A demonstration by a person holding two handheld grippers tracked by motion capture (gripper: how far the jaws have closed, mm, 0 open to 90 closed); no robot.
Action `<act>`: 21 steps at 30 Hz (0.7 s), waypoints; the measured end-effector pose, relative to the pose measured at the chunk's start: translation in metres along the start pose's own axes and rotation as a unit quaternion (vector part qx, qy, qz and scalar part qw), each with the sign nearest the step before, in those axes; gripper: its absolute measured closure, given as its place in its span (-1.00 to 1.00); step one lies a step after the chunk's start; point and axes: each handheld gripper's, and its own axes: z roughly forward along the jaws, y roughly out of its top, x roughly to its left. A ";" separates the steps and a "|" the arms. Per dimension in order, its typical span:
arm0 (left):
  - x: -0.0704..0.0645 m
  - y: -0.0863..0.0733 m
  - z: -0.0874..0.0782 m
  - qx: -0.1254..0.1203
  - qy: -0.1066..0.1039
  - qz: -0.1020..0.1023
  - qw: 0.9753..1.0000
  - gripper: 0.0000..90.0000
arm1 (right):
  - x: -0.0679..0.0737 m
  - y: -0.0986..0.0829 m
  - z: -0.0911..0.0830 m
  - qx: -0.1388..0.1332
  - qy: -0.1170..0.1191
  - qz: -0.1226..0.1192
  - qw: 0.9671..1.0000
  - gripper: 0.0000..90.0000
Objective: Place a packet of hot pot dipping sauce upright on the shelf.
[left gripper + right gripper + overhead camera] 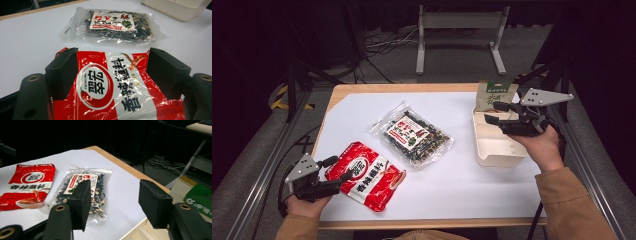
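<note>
At the near left corner of the table (362, 90), the person's left hand (304, 202) came in low from the bottom edge and gripped the left gripper (339, 169), which lay nearly flat and aimed right and slightly away. Its jaws stood wide apart, one on each side of the near left end of the red sauce packet (365, 175); in the left gripper view the packet (117, 87) ran up between the two black pads, and whether either pad touched it could not be told. The packet lay flat on the white sheet (362, 115), its long axis running from the near right to the far left, with its printed face up.

Just beyond it, near the middle of the sheet, lay the clear bag of dark dried food (412, 135), flat, its long axis running from far left to near right, close to the red packet's far edge but apart from it.

Farther off at the right, the right hand (542, 145) reached in with the forearm angled up the table's right side, holding the right gripper (494, 112) raised over the white open box (497, 147) and pointed left. Its jaws were spread wide with nothing between them. A green and tan pouch (497, 92) stood at the box's far edge.
</note>
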 end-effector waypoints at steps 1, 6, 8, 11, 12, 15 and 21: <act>0.000 0.000 0.000 0.003 0.005 0.003 1.000 -0.43 | 0.002 -0.001 0.000 -0.002 0.001 0.000 1.000 -0.04; 0.002 0.000 0.001 0.009 0.011 0.002 1.000 -0.45 | 0.012 -0.007 0.000 -0.004 0.006 0.000 1.000 -0.04; 0.001 0.000 0.000 0.007 0.012 0.002 1.000 -0.45 | 0.019 -0.011 0.001 -0.003 0.009 0.000 1.000 -0.04; 0.002 0.000 -0.001 0.008 0.015 0.000 1.000 -0.46 | 0.023 -0.014 0.001 -0.005 0.013 0.004 1.000 -0.04; 0.002 0.000 -0.001 0.007 0.015 -0.002 1.000 -0.46 | 0.025 -0.016 0.001 -0.008 0.017 0.007 1.000 -0.04; 0.003 0.000 -0.002 0.008 0.020 -0.002 1.000 -0.47 | 0.030 -0.020 0.001 -0.012 0.020 0.012 1.000 -0.05; 0.007 0.000 0.000 0.019 0.035 -0.029 0.999 -0.62 | 0.036 -0.030 0.002 -0.022 0.018 0.013 1.000 -0.05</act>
